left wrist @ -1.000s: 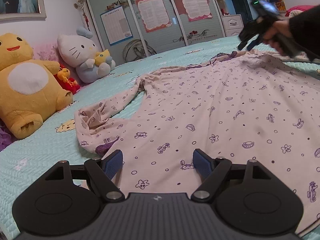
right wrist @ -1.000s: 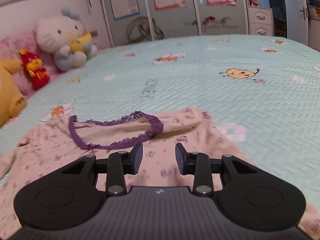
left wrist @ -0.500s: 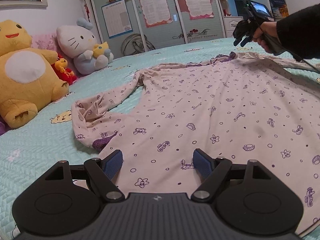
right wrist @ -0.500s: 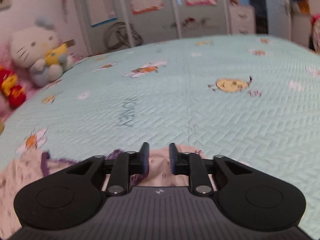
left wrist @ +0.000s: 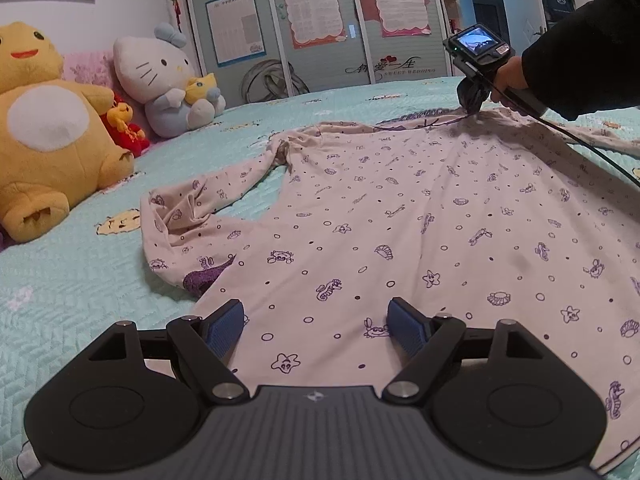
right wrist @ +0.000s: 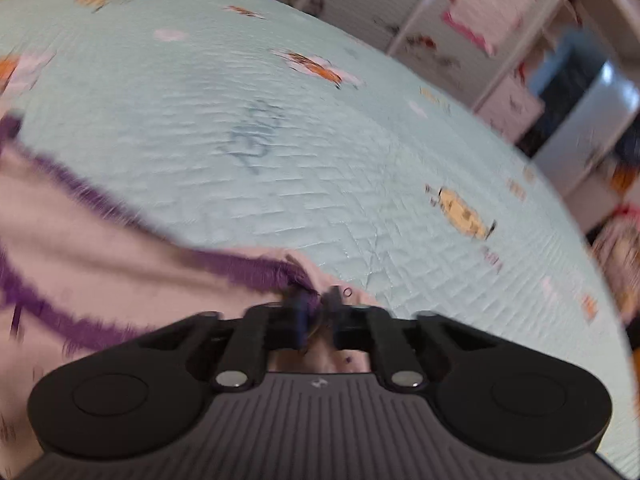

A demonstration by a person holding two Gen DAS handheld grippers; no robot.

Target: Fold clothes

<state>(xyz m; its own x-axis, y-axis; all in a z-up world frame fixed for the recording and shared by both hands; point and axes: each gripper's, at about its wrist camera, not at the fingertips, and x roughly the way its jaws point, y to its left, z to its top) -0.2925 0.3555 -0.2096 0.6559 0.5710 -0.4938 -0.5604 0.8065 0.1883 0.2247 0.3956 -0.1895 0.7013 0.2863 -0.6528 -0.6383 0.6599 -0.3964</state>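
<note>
Left tool [left wrist: 314, 324]: nearest item. Blue pads [left wrist: 222, 326] spread wide with nothing between them, poised just above the hem of the garment.

Nightshirt [left wrist: 400, 216]: pale pink, printed with small purple sea creatures and rings, spread nearly flat across the bed [left wrist: 72, 280]. Hem nearest, neckline farthest. Left sleeve [left wrist: 188, 208] lies bunched and doubled back beside the body, with its purple cuff showing. Judged light, thin and limp: no stiffness, will drape and wrinkle, and likely drag across the quilted cover if pulled low. Not fragile; the lace trim may snag. Best holds are seamed edges: hem corners, shoulder seams, cuff, neckline band.

Right tool [right wrist: 318, 310]: at the far end, by the purple lace neckline [right wrist: 248, 270]. Jaws drawn together, pinching the fabric at the collar edge; picture is blurred. A person's hand [left wrist: 510, 80] in a dark sleeve carries it.

Beyond: plush toys [left wrist: 52, 136] at the bed's far left.
</note>
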